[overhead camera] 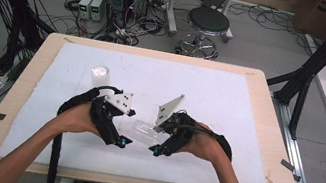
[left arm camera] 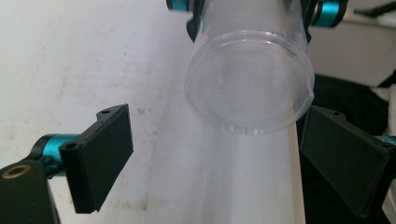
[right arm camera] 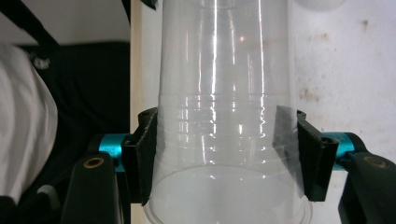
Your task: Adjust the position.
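Above white foam mat (overhead camera: 231, 98), right gripper (right arm camera: 223, 158) fingers (right arm camera: 144, 154) clamp clear cup (right arm camera: 224, 93).

Lighting over my table (overhead camera: 264, 140) is even and bright, with soft, faint shadows under my hands. In my right gripper view, vertical glare streaks run down the clear plastic cup (right arm camera: 224, 116). In my left gripper view the cup's base (left arm camera: 250, 84) is soft, slightly out of focus. The high view is low in detail.

Clear cup (right arm camera: 224, 116), black fingers (right arm camera: 144, 154), seemingly stained white mat (overhead camera: 231, 98).
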Available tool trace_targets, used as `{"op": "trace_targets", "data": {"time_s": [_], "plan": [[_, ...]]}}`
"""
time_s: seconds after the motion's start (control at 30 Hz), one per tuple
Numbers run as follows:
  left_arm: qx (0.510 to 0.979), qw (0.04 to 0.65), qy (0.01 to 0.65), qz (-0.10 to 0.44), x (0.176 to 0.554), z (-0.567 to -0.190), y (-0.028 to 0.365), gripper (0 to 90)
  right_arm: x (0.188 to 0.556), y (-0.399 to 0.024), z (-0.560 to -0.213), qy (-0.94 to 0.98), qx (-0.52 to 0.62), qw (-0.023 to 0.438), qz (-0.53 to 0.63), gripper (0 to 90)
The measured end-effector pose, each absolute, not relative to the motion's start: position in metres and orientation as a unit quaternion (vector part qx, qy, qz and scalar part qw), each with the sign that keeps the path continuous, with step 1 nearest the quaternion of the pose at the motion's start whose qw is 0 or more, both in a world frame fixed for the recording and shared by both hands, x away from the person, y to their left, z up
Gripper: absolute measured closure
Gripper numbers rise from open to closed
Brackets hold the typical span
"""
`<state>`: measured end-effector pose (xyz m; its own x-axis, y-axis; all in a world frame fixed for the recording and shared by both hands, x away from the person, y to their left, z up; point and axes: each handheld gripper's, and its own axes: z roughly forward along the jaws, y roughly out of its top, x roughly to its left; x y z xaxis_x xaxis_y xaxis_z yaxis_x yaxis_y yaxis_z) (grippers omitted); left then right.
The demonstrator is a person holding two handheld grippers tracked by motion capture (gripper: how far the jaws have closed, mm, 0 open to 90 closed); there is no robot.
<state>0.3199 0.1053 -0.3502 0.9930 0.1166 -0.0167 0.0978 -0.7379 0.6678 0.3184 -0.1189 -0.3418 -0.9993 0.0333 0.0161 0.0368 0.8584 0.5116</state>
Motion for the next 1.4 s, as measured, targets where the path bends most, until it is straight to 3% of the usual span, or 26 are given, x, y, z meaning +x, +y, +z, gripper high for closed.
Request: {"op": "trace_targets", "data": {"time_s": [0.3, 0.83, 1.4], "plan": [[0.946, 0.320, 0.049, 0.003, 0.321, -0.353, 0.101, 11.7, 0.320, -0.105, -0.337, -0.980, -0.012, 0.006, -0.200, 34.6], [0.946, 0.323, 0.029, -0.001, 0.320, -0.352, 0.089, 19.4, 0.323, -0.101, -0.339, -0.982, -0.012, 0.015, -0.190, 34.3], [0.939, 0.342, 0.031, -0.021, 0.319, -0.356, 0.084, 39.5, 0.322, -0.097, -0.341, -0.982, -0.006, 0.020, -0.185, 34.3]]}}
